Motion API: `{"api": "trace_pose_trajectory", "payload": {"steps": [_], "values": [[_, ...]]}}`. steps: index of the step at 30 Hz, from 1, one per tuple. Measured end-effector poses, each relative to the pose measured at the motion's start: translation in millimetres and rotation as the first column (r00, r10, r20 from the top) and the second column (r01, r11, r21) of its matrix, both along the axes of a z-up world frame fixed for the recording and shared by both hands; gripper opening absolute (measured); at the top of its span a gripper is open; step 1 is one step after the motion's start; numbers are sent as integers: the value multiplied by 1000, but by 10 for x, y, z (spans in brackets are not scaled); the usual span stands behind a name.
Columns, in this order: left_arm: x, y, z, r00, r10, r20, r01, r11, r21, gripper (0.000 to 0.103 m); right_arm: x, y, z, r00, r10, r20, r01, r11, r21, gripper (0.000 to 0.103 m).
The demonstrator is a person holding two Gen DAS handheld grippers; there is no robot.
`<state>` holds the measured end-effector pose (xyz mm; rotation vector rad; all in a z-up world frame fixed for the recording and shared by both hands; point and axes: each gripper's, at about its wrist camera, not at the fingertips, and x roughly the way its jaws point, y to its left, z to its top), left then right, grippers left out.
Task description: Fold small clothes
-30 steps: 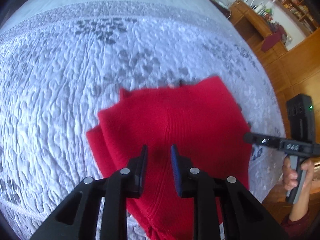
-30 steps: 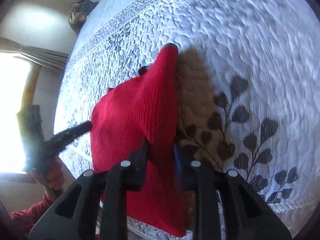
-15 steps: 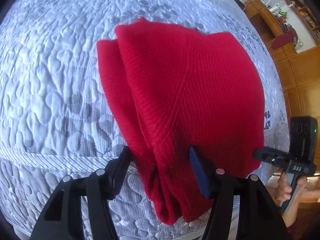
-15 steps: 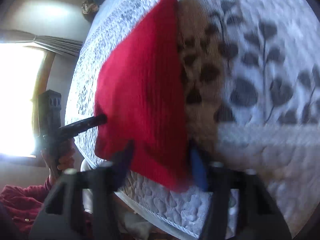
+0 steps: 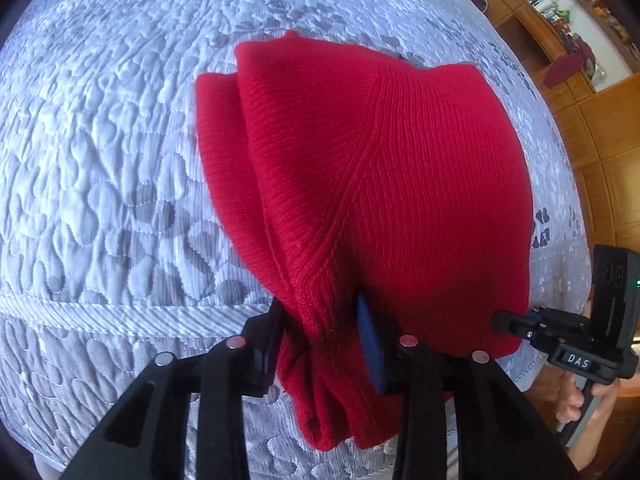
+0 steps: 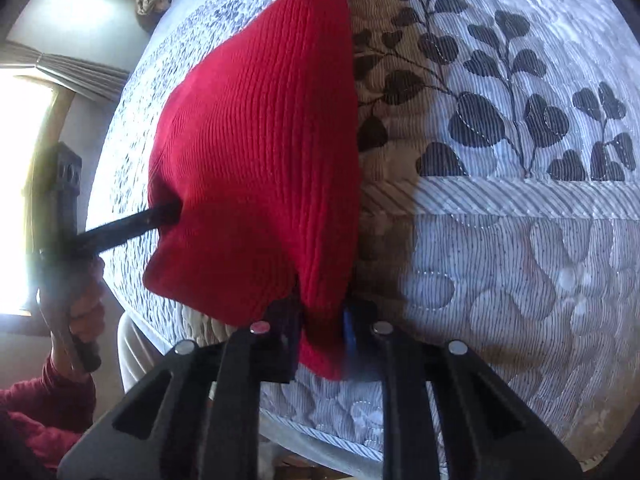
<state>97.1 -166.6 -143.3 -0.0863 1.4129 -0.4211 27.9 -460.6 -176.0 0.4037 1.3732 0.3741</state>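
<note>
- Red knitted garment point(image 5: 380, 184) lies folded on the bed point(image 5: 100, 160), near its front edge, over the grey quilted cover with leaf pattern.
- Left hand-held gripper point(image 5: 320, 340) has just been closing; its jaws now pinch a bunched corner of the garment.
- Right hand-held gripper point(image 6: 320, 340) has also just been closing, and it clamps the other near corner of the red cloth.
</note>
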Motion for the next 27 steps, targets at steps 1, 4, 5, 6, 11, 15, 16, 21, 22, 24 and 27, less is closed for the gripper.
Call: {"api": "trace_pose_trajectory", "payload": {"steps": [1, 4, 5, 6, 11, 15, 16, 21, 22, 24, 27], "values": [[-31, 22, 35, 1000, 8, 10, -8, 1000, 21, 47, 14, -41, 47, 1000, 2, 16, -2, 1000, -14, 24], [-134, 66, 118, 999, 36, 29, -37, 997, 64, 55, -110, 5, 266, 997, -20, 70, 27, 994, -104, 33], [-190, 77, 164, 998, 46, 46, -50, 994, 93, 59, -161, 35, 360, 995, -27, 96, 40, 990, -138, 36], [-237, 81, 204, 997, 50, 64, -57, 991, 122, 63, -193, 67, 417, 993, -34, 113, 52, 985, -166, 42], [-473, 71, 433, 987, 44, 154, -81, 966, 246, 73, -373, 287, 712, 980, -38, 197, 110, 924, -366, 82], [-606, 128, 589, 982, 73, 176, -114, 964, 240, 73, -460, 404, 829, 977, -53, 204, 124, 926, -356, 83], [-642, 148, 626, 980, 75, 182, -118, 965, 236, 73, -480, 442, 852, 977, -50, 210, 124, 926, -357, 83], [-758, 178, 782, 973, 83, 214, -135, 962, 239, 74, -528, 603, 980, 973, -37, 227, 116, 931, -346, 85], [-762, 145, 794, 973, 82, 216, -134, 962, 237, 75, -542, 624, 1011, 972, -33, 231, 112, 935, -337, 85], [-797, 122, 831, 972, 78, 220, -131, 962, 237, 75, -568, 655, 1058, 971, -34, 236, 112, 939, -324, 86], [-850, 105, 885, 969, 72, 235, -131, 961, 244, 76, -595, 681, 1106, 970, -40, 240, 118, 940, -321, 87]]}}
